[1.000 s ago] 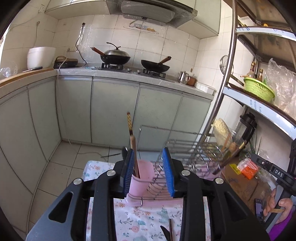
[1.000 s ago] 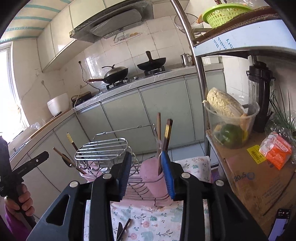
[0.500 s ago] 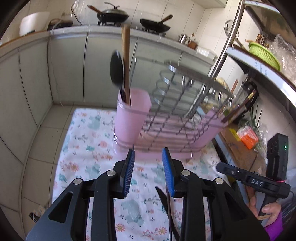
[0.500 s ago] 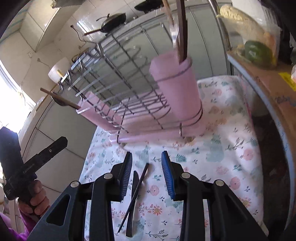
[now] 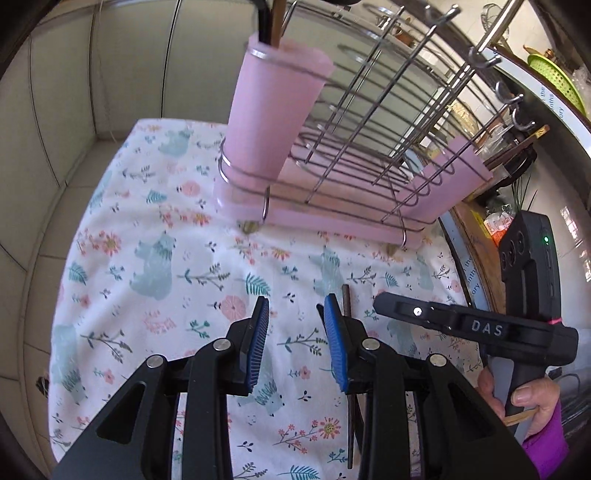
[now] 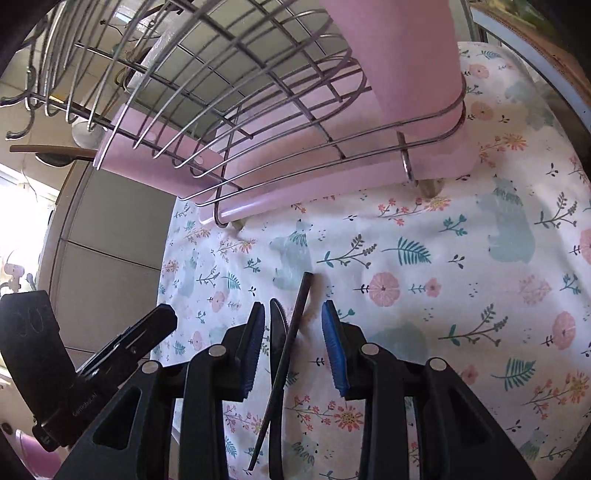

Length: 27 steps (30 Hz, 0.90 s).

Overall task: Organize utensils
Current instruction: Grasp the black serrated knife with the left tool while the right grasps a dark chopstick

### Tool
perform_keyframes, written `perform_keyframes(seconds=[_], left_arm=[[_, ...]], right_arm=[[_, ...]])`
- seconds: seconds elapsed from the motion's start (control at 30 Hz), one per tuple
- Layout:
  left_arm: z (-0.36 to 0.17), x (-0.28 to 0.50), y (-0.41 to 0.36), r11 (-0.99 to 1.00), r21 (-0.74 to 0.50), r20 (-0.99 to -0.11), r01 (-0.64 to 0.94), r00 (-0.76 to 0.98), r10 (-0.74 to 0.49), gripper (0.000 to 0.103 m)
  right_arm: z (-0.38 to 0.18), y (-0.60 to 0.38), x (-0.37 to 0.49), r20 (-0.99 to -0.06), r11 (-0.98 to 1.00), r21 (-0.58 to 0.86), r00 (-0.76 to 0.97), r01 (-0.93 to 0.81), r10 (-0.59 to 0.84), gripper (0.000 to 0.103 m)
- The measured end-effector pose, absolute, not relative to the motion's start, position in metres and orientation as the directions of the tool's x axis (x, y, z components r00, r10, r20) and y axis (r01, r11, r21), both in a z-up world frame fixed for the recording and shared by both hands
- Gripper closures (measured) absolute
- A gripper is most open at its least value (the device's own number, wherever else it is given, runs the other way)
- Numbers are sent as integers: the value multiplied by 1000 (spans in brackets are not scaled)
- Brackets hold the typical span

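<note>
My left gripper point(image 5: 295, 310) is open and hangs low over the flowered cloth point(image 5: 147, 258), nothing between its blue pads. A dark chopstick point(image 5: 347, 299) lies just right of its right finger, partly hidden. My right gripper point(image 6: 293, 310) is open too, low over a black knife point(image 6: 277, 325) and a dark chopstick point(image 6: 301, 302) that lie crossed on the cloth point(image 6: 443, 258) between its fingers; the pads do not press on them. Behind stands a wire rack point(image 5: 369, 110) with a pink cup point(image 5: 273, 110) that holds a few utensils point(image 5: 273, 22).
The rack point(image 6: 221, 74) sits on a pink tray point(image 5: 332, 221) at the far side of the cloth. A second pink holder point(image 5: 458, 173) at its right end carries more utensils. A shelf unit stands at the right, kitchen cabinets behind and at the left.
Both grippers have sunk and tipped downward, from facing the kitchen and rack to hanging close over the cloth. The knife and chopstick now lie between the right fingers.
</note>
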<state>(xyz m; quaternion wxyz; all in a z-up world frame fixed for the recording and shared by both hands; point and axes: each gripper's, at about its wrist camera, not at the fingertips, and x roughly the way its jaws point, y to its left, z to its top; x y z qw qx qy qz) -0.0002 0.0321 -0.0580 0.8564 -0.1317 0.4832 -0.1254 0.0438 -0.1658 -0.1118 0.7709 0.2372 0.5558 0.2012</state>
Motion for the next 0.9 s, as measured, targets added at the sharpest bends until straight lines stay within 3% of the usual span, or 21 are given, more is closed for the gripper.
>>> perform_keyframes(seconds=[0.37, 0.5, 0.9], left_arm=[[-78, 1, 35, 912, -405, -808, 69, 439, -392, 72], [-83, 2, 32, 909, -412, -819, 70, 410, -402, 72], [-98, 20, -7, 882, -461, -843, 96, 265, -469, 72]], right_arm=[[-136, -131, 69, -812, 841, 540, 240, -38, 532, 75], [-139, -124, 71, -829, 865, 499, 259, -58, 496, 91], [-124, -165, 61, -767, 818, 573, 325, -43, 554, 96]])
